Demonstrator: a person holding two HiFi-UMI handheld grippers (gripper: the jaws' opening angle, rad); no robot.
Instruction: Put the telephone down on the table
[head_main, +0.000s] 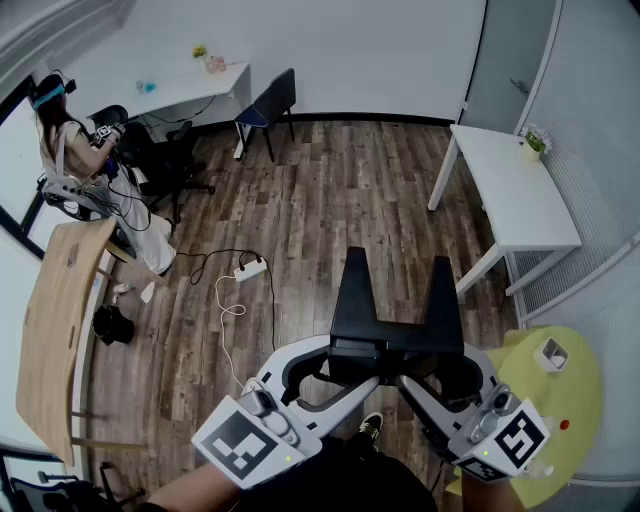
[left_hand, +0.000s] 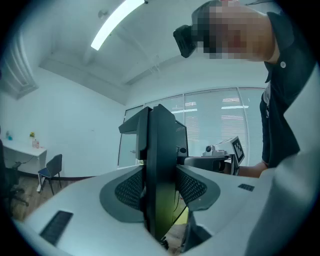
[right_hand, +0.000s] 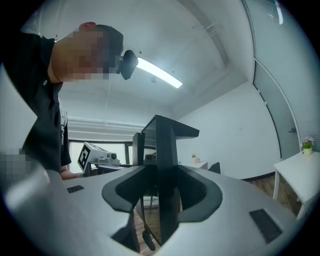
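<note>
Left gripper (head_main: 335, 372) and right gripper (head_main: 425, 385): we have both clamped on the telephone, one at each side, jaws facing each other | telephone (head_main: 395, 325): black, two-pronged, held in the air between them, above the floor | yellow round table (head_main: 580, 400): low on our right, nearest the right gripper; we judge the set-down lies that way.

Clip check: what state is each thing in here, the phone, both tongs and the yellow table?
telephone: held in the air above the floor, gripped from both sides, not on any table.
left tongs: shut on the telephone.
right tongs: shut on the telephone.
yellow table: no telephone on it yet.
</note>
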